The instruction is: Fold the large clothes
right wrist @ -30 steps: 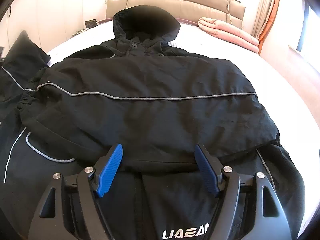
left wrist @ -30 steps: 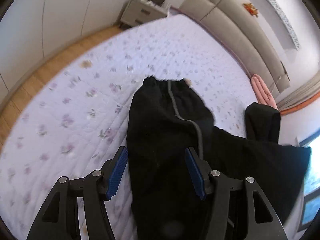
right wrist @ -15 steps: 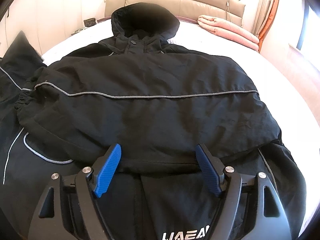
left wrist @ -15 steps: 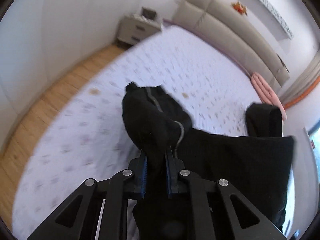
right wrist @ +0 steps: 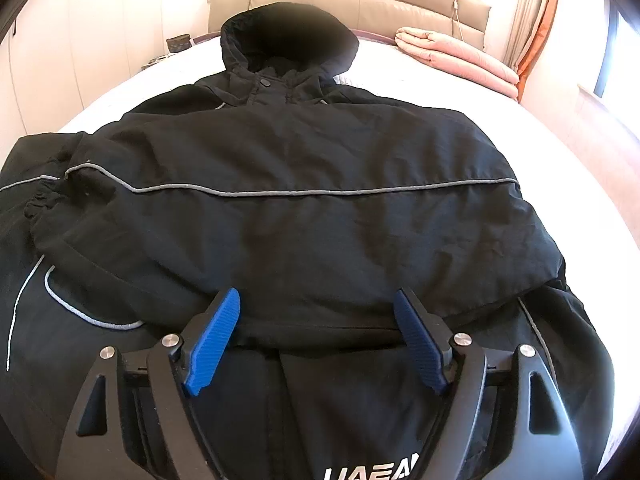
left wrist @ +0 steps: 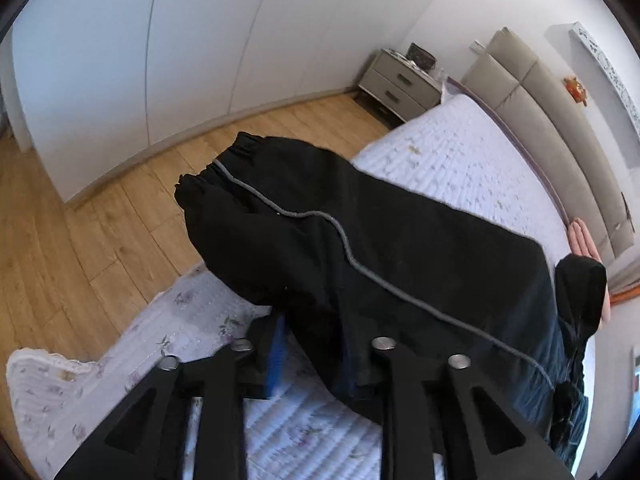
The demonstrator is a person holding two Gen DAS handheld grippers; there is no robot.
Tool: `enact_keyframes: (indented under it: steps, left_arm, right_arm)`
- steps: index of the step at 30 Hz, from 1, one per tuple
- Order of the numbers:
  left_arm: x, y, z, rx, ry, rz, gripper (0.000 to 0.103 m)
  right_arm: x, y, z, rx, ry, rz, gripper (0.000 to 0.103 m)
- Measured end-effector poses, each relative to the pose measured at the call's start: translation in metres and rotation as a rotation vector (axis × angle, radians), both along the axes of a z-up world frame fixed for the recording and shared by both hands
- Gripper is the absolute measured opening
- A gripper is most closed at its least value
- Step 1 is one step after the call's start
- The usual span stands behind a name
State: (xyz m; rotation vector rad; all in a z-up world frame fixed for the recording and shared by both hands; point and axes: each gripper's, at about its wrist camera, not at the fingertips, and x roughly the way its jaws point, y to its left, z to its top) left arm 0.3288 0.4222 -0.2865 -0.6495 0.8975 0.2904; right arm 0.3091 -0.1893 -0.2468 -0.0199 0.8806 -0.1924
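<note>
A large black hooded jacket [right wrist: 304,208] lies on the bed, its right sleeve folded across the chest with a grey piping line. My right gripper [right wrist: 316,334] is open and hovers over the jacket's lower front, empty. In the left wrist view the jacket's left sleeve [left wrist: 320,236] is lifted, its elastic cuff [left wrist: 224,168] hanging past the bed edge. My left gripper [left wrist: 320,352] is shut on the sleeve fabric, which bunches between the blue pad [left wrist: 276,356] and the other finger.
The bed has a floral white quilt [left wrist: 200,320] and a beige headboard [left wrist: 560,120]. A grey nightstand [left wrist: 400,80] stands by the wall. Wooden floor [left wrist: 80,240] runs beside the bed. A folded pink blanket [right wrist: 456,60] lies near the headboard.
My left gripper closed on the sleeve, lifted it and swung it toward the bed's edge. My right gripper stayed open and almost still over the jacket.
</note>
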Motion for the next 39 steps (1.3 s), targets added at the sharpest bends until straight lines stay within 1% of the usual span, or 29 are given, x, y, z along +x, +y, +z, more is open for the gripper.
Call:
enact_keyframes:
  steps: [1, 3, 5, 6, 7, 8, 9, 10, 11, 12, 13, 15, 16, 17, 19, 21, 23, 26, 28, 29, 30, 31, 32, 33, 35, 37, 39]
  left_arm:
    - [0.001, 0.005, -0.003, -0.042, 0.0, -0.008, 0.054]
    - [-0.001, 0.013, -0.003, -0.118, -0.039, 0.013, 0.063]
    - [-0.002, 0.023, -0.001, -0.152, -0.073, 0.038, 0.067]
    - [0.001, 0.026, -0.002, -0.177, -0.089, 0.053, 0.071]
    - [0.005, 0.028, -0.006, -0.195, -0.089, 0.059, 0.076]
    - [0.01, 0.028, -0.012, -0.204, -0.071, 0.062, 0.076]
    - [0.018, 0.026, -0.018, -0.199, -0.034, 0.067, 0.074]
    - [0.025, 0.024, -0.02, -0.177, -0.013, 0.069, 0.073]
    - [0.027, 0.022, -0.017, -0.145, -0.005, 0.075, 0.067]
    - [0.033, 0.017, -0.013, -0.078, 0.016, 0.083, 0.041]
    - [0.036, 0.014, -0.01, -0.054, 0.025, 0.083, 0.031]
    - [0.037, 0.007, 0.0, -0.027, 0.005, 0.094, 0.021]
    - [0.044, 0.001, 0.007, -0.004, -0.014, 0.087, 0.019]
    - [0.042, -0.003, 0.014, 0.016, -0.032, 0.078, 0.019]
    - [0.036, -0.022, 0.037, 0.073, -0.086, 0.038, 0.018]
    - [0.032, -0.04, 0.06, 0.123, -0.121, 0.0, 0.017]
    - [0.025, -0.059, 0.081, 0.132, -0.171, -0.046, 0.017]
    - [0.015, -0.103, 0.113, 0.169, -0.246, -0.135, 0.017]
    - [0.011, -0.14, 0.134, 0.195, -0.293, -0.224, 0.016]
    - [0.012, -0.163, 0.145, 0.204, -0.317, -0.284, 0.016]
    - [0.011, -0.18, 0.151, 0.203, -0.331, -0.33, 0.016]
    - [0.014, -0.203, 0.157, 0.194, -0.345, -0.402, 0.016]
    - [0.017, -0.217, 0.16, 0.181, -0.351, -0.444, 0.016]
    - [0.02, -0.244, 0.162, 0.17, -0.358, -0.514, 0.016]
    - [0.023, -0.282, 0.164, 0.187, -0.372, -0.605, 0.016]
    - [0.025, -0.324, 0.158, 0.222, -0.376, -0.695, 0.016]
    - [0.029, -0.363, 0.141, 0.212, -0.362, -0.784, 0.016]
  right_arm:
    - [0.0, 0.0, 0.0, -0.001, 0.0, 0.0, 0.081]
    - [0.0, 0.0, 0.0, 0.001, 0.0, 0.0, 0.081]
    - [0.0, 0.0, 0.0, 0.0, 0.0, 0.0, 0.082]
    - [0.0, 0.0, 0.0, -0.001, -0.001, 0.0, 0.082]
    - [0.0, 0.0, 0.0, -0.001, 0.0, 0.0, 0.082]
    - [0.0, 0.0, 0.0, -0.001, 0.001, 0.001, 0.082]
    - [0.0, 0.0, 0.0, -0.001, 0.001, 0.001, 0.082]
    - [0.0, 0.0, 0.0, -0.001, 0.002, 0.001, 0.082]
    - [0.0, 0.0, 0.0, 0.0, 0.002, 0.001, 0.082]
    - [0.001, 0.0, 0.0, 0.001, 0.003, 0.001, 0.082]
    - [0.001, -0.001, 0.0, 0.001, 0.002, 0.001, 0.082]
    - [0.0, -0.001, 0.0, 0.003, 0.002, 0.001, 0.082]
    - [0.0, -0.001, 0.0, 0.005, 0.001, 0.001, 0.082]
    - [0.001, -0.001, 0.0, 0.008, 0.0, 0.001, 0.082]
    - [0.001, -0.002, 0.0, 0.012, 0.0, 0.001, 0.082]
    - [0.0, -0.003, 0.0, 0.019, -0.002, 0.002, 0.082]
    - [0.0, -0.004, 0.0, 0.028, -0.003, 0.004, 0.082]
    - [0.0, -0.005, -0.001, 0.042, -0.006, 0.007, 0.082]
    - [0.0, -0.005, -0.001, 0.045, -0.008, 0.007, 0.082]
    - [-0.001, -0.005, -0.001, 0.05, -0.009, 0.009, 0.082]
    - [-0.001, -0.006, -0.001, 0.054, -0.011, 0.009, 0.083]
    - [-0.001, -0.006, -0.002, 0.061, -0.012, 0.01, 0.083]
    - [-0.001, -0.007, -0.002, 0.067, -0.013, 0.011, 0.083]
    - [-0.002, -0.007, -0.002, 0.072, -0.015, 0.013, 0.083]
    - [-0.002, -0.009, -0.002, 0.082, -0.018, 0.015, 0.083]
    - [-0.002, -0.01, -0.002, 0.088, -0.02, 0.016, 0.084]
    - [-0.003, -0.01, -0.002, 0.094, -0.021, 0.017, 0.084]
